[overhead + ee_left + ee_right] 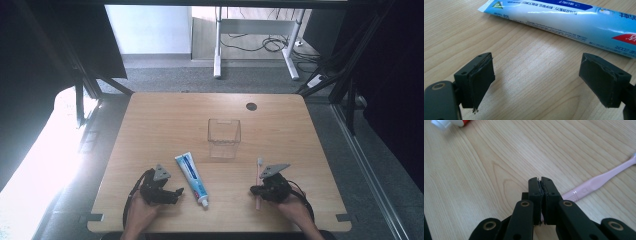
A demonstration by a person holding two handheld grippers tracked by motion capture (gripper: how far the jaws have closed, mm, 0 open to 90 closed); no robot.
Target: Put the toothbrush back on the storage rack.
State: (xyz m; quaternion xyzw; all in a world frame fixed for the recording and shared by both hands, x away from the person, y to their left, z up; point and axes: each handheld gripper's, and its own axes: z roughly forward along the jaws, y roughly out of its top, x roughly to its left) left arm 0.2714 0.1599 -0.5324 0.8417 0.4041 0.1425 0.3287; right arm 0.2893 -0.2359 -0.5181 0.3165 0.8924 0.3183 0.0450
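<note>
A blue and white toothpaste tube (192, 179) with a white cap lies on the wooden table (165, 125), front centre. My left gripper (178, 193) rests just left of the tube; in the left gripper view (536, 60) its jaws stand wide apart with bare wood between them and the tube (564, 18) beyond. A pink toothbrush (258, 175) lies at the front right. My right gripper (253, 190) sits over the toothbrush's handle end, pointing left. Its jaws (540, 180) are pressed together, and the toothbrush (599, 180) runs off beside the right jaw on the table.
A clear plastic box (224, 138) stands upright in the middle of the table, behind the tube and toothbrush. A round cable hole (251, 106) is near the far edge. The tube's cap (441, 123) shows at the top left of the right gripper view.
</note>
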